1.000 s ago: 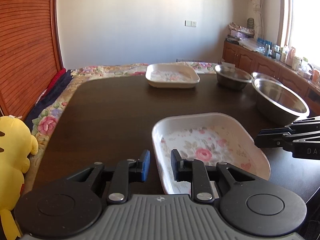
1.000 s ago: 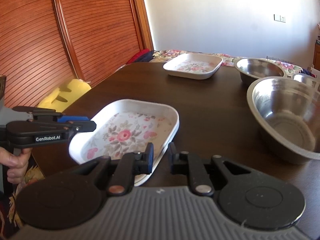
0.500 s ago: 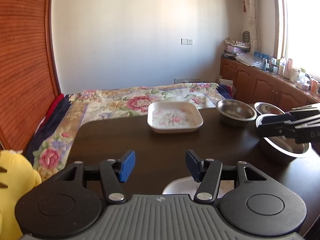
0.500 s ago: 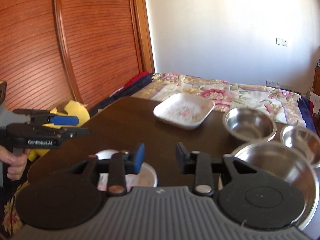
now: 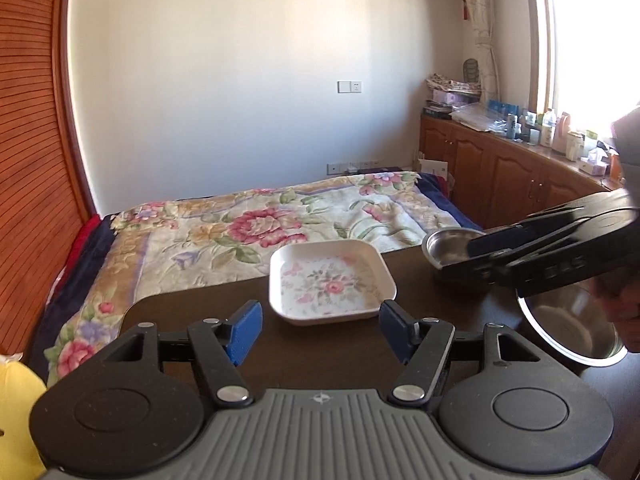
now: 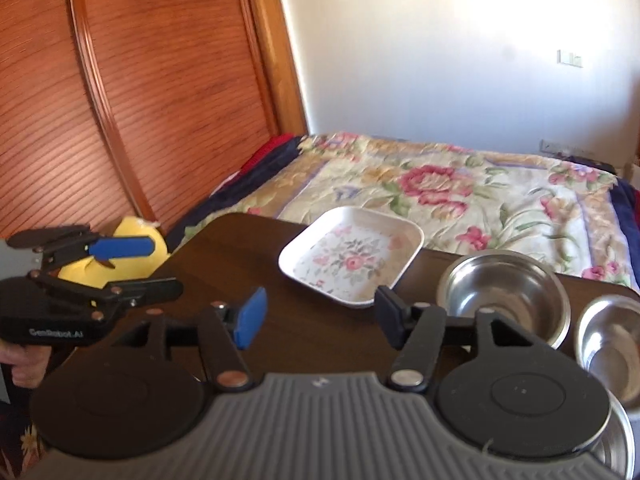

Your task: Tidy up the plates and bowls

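A white square floral plate (image 5: 331,281) sits at the far edge of the dark table (image 5: 320,356); it also shows in the right wrist view (image 6: 352,256). My left gripper (image 5: 320,330) is open and empty, held above the table in front of that plate. My right gripper (image 6: 318,316) is open and empty too. Steel bowls stand to the right: a small one (image 6: 505,295), another (image 6: 612,334), and a large one (image 5: 568,330). The nearer floral plate is out of view.
A bed with a floral quilt (image 5: 256,232) lies beyond the table. A wooden sliding door (image 6: 120,80) is on the left, a yellow plush toy (image 6: 132,248) beside the table, and a cluttered wooden cabinet (image 5: 520,168) on the right.
Both grippers have risen and tilted up, so the near floral plate has dropped out of view. Both jaws have opened wider.
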A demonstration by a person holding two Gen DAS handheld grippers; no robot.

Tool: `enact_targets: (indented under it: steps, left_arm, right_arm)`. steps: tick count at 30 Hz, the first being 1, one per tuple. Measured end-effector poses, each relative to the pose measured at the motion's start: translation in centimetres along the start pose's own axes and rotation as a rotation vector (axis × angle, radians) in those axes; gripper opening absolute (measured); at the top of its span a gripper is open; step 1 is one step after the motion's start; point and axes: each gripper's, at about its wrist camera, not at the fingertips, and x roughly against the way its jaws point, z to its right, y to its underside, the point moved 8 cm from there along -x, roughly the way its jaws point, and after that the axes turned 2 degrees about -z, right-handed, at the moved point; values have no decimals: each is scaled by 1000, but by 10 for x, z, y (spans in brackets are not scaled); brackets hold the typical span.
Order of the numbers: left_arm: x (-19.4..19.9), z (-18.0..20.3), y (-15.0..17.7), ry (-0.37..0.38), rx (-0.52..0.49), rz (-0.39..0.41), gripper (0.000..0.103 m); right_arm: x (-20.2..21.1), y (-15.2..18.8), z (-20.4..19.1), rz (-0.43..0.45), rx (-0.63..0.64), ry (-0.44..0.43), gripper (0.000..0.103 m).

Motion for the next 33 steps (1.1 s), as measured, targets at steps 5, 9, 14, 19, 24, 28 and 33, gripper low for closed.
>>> enact_targets:
  steps: [5,9,14,19,24,28,33]
  left_arm:
    - [-15,-2,-11,13,-3,1,68]
    - [-31,-7,-15,15,0,-11,68]
    - [-57,-18,-14,3,9,-39,65]
    - [-81,-27,-7,1,23,-78,50]
    - [-101,-35,-6,-15,28,-99,45]
    - [-115,-41,-7,-28,30,-112,43]
    - [-136,-49,-8,-46,47,-132,40]
  right_arm:
    - [-22,-8,8,-34,-5,26,61]
    - [-40,-12,16,-63,-19,46,61]
    - [-59,-16,25,-109,-25,56,60]
    - [-78,-18,34,-167,-27,76,41]
    - [-92,-11,42,-223,-25,96,30]
    - [-99,-10,46,-245,-33,100,30]
    - [-105,-10,46,-259,-33,79,30]
